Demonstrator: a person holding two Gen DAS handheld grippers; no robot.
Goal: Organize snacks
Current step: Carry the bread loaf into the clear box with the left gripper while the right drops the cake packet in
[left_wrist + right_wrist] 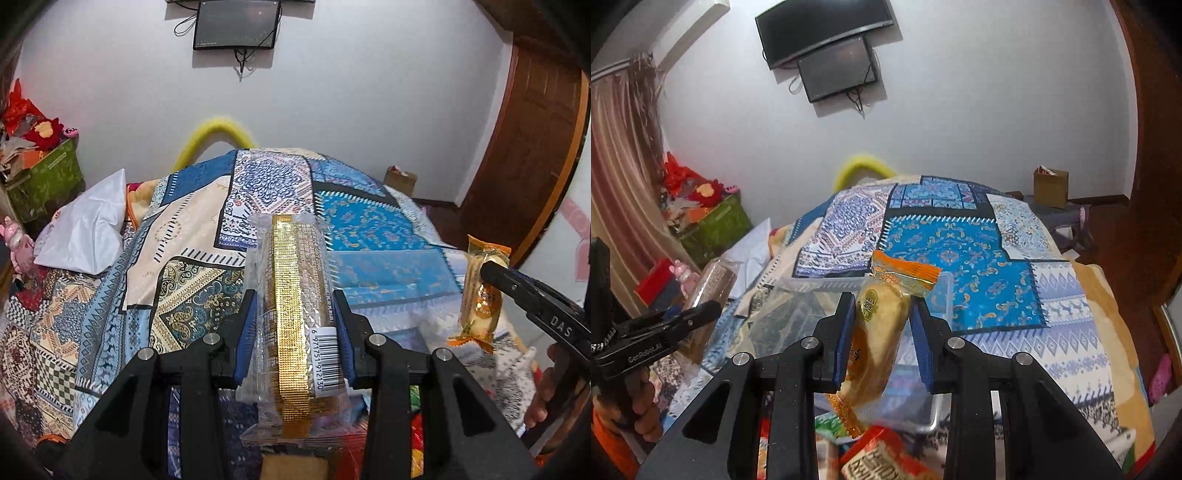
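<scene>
You had both claws pinching snacks above the bed, left claw (295,314) on the gold-striped pack (291,295), right claw (882,317) on the orange-wrapped cake (882,314); steady hands over the clear bin (849,291) served best.

Even, soft indoor light filled both fisheye views, the white wall (351,110) slightly bluish. Edges curved strongly and darkened into black corners. The packets (879,454) nearest the right lens were blurred.

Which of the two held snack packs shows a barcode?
The long clear pack with the gold stripe, gripped in the left tool. The orange-ended pastry pack in the right tool shows only a round label.
</scene>
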